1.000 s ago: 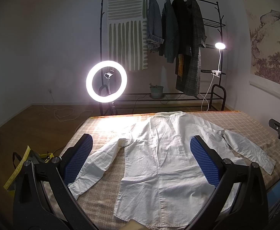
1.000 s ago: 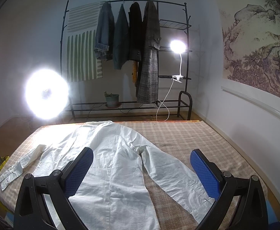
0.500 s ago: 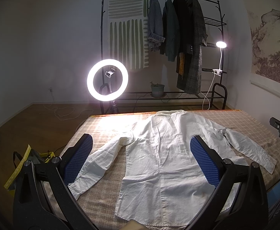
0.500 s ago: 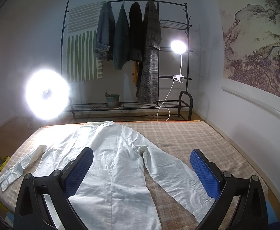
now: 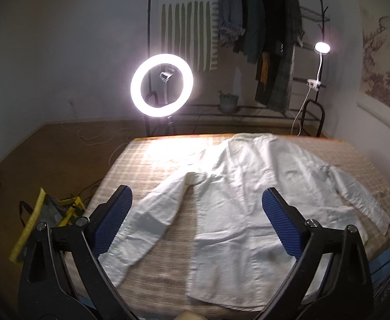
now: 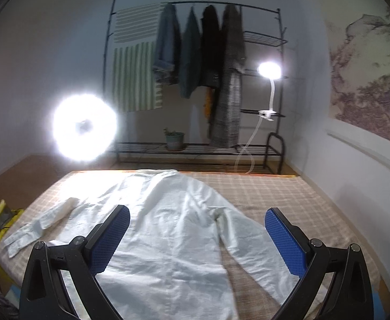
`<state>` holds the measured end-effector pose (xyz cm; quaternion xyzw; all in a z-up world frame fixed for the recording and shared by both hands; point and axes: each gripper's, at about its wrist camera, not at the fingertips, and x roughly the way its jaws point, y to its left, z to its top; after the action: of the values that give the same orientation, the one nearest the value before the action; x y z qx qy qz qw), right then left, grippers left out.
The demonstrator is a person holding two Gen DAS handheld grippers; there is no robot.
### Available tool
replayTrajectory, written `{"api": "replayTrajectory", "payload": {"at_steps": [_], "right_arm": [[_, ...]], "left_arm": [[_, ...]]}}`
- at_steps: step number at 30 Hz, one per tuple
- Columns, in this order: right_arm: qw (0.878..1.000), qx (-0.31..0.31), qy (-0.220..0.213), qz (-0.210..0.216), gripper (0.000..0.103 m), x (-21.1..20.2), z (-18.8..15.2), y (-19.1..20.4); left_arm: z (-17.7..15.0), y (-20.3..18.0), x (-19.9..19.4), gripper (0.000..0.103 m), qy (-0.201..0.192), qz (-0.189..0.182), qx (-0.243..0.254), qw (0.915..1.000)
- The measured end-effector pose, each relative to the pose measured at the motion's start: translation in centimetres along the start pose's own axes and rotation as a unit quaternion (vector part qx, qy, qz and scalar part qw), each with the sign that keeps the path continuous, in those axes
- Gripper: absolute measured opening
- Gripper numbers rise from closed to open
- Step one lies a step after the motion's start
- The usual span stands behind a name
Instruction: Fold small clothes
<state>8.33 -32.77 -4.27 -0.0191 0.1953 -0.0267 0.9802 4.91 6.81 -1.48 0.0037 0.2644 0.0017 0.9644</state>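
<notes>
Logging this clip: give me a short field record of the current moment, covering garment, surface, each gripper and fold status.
garment: white shirt, spread flat, both sleeves out to the sides
surface: checked mat
left hand-held gripper: open, above the shirt's near edge, holding nothing
right hand-held gripper: open, above the shirt, holding nothing
background: ring light, clothes rack
fold status: no fold made yet

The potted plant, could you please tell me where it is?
The potted plant sits on the clothes rack's bottom shelf, between the ring light and the hanging plaid coat.
</notes>
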Motion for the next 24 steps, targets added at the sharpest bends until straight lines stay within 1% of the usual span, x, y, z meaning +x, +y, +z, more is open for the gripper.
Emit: {"api": "replayTrajectory", "payload": {"at_steps": [3, 4, 5, 6, 7, 8, 9, 10, 12, 13, 14, 16, 18, 21, 23, 24], "right_arm": [[0.999, 0.006, -0.001, 0.031, 0.102, 0.0, 0.8, 1.0], [0.999, 0.009, -0.005, 0.045, 0.102, 0.0, 1.2, 1.6], [0.998, 0.008, -0.007, 0.054, 0.102, 0.1, 1.5, 2.1], [0.998, 0.007, -0.009, 0.063, 0.102, 0.1, 1.7, 2.7], [0.997, 0.003, -0.009, 0.075, 0.101, 0.3, 2.2, 3.7], [0.996, 0.002, -0.006, 0.087, 0.097, 0.6, 2.5, 4.4], [0.994, 0.000, -0.002, 0.111, 0.094, 1.1, 3.0, 5.6], [0.991, 0.000, 0.002, 0.132, 0.093, 1.5, 3.2, 6.3], [0.986, -0.004, 0.010, 0.167, 0.086, 2.5, 3.8, 8.1], [0.983, -0.012, 0.012, 0.182, 0.085, 3.1, 4.1, 9.3], [0.981, -0.019, 0.014, 0.191, 0.081, 3.7, 4.2, 10.3], [0.977, -0.026, 0.019, 0.210, 0.077, 5.1, 4.4, 12.3], [0.973, -0.021, 0.027, 0.228, 0.074, 6.1, 4.1, 13.4], [0.965, -0.004, 0.048, 0.258, 0.073, 7.9, 3.3, 14.2], [0.961, -0.002, 0.063, 0.269, 0.072, 8.9, 2.5, 14.5], [0.960, -0.003, 0.069, 0.271, 0.071, 9.2, 2.2, 14.5]], "left_arm": [[0.8, 2.2, 1.6, 0.098, 0.009, 0.024, 0.019, 0.9995], [1.0, 3.2, 2.6, 0.097, 0.019, 0.027, 0.020, 0.9993], [1.1, 4.3, 3.5, 0.094, 0.028, 0.034, 0.016, 0.9989], [1.0, 5.1, 4.2, 0.092, 0.034, 0.037, 0.012, 0.9987], [0.7, 6.7, 5.5, 0.092, 0.048, 0.036, 0.002, 0.9982], [0.4, 8.0, 6.7, 0.091, 0.061, 0.036, -0.008, 0.9974], [0.0, 8.9, 7.5, 0.087, 0.069, 0.040, -0.018, 0.9967], [-0.8, 10.8, 9.0, 0.085, 0.087, 0.038, -0.041, 0.9947], [-2.0, 13.2, 11.2, 0.075, 0.119, 0.022, -0.074, 0.9899], [-2.9, 15.0, 12.8, 0.073, 0.144, 0.008, -0.101, 0.9844], [-3.4, 15.7, 13.5, 0.070, 0.157, 0.001, -0.114, 0.9809], [-4.8, 18.0, 15.7, 0.070, 0.187, -0.015, -0.147, 0.9711], [-6.2, 19.6, 17.7, 0.070, 0.210, -0.021, -0.166, 0.9633], [-8.0, 21.2, 20.2, 0.070, 0.236, -0.017, -0.177, 0.9553], [-9.4, 21.8, 21.7, 0.070, 0.261, -0.033, -0.180, 0.9481], [-9.8, 21.8, 22.1, 0.070, 0.268, -0.036, -0.178, 0.9462]]}}
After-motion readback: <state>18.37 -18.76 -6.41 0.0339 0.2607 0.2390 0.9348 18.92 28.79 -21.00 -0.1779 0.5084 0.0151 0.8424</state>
